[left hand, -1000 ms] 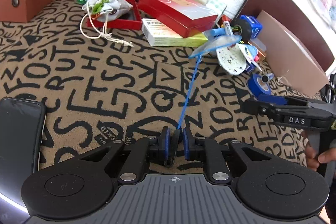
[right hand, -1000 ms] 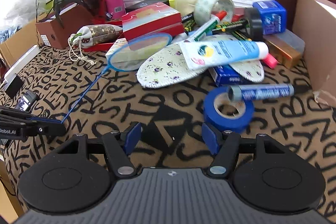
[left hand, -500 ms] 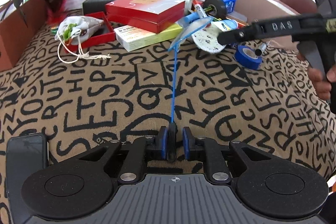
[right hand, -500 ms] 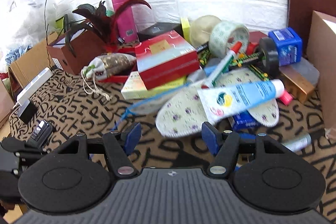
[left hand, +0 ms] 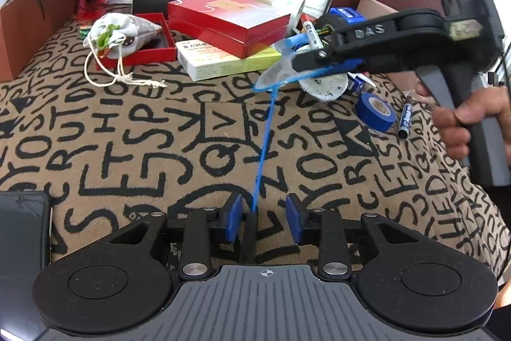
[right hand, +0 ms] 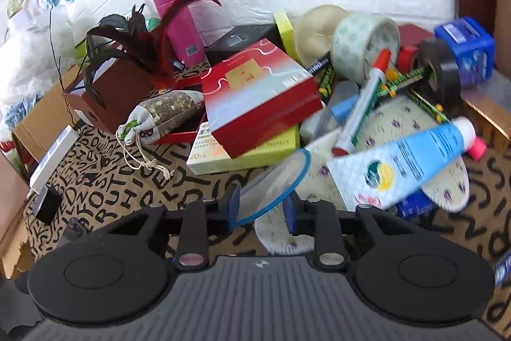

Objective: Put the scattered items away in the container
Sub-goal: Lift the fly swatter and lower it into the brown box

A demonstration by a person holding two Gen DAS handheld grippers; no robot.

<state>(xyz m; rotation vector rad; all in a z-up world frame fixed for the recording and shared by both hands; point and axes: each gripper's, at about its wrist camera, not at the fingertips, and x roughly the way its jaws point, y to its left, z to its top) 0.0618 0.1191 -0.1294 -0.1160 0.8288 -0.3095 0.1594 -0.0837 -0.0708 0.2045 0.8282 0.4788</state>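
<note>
A small blue-rimmed net on a long blue handle (left hand: 264, 136) lies across the letter-print cloth. My left gripper (left hand: 262, 221) is open, with the handle's black end between its pads, nearer the left one. My right gripper (right hand: 261, 208) is open around the net's hoop (right hand: 271, 187); in the left wrist view it (left hand: 306, 61) hangs over the hoop. A brown cardboard box (right hand: 105, 91) with feathers stands at the back left.
A cluttered pile lies ahead: red box (right hand: 255, 98), yellow-green box (right hand: 242, 155), drawstring pouch (right hand: 163, 114), floral insole (right hand: 402, 130), blue tube (right hand: 402, 162), tape rolls (right hand: 364, 47), markers. A blue tape roll (left hand: 375, 112) and a pen (left hand: 405, 120) lie right. A phone (left hand: 22, 232) lies left.
My left gripper has opened and let go of the handle. My right gripper has moved forward and down until its open fingers straddle the net's hoop.
</note>
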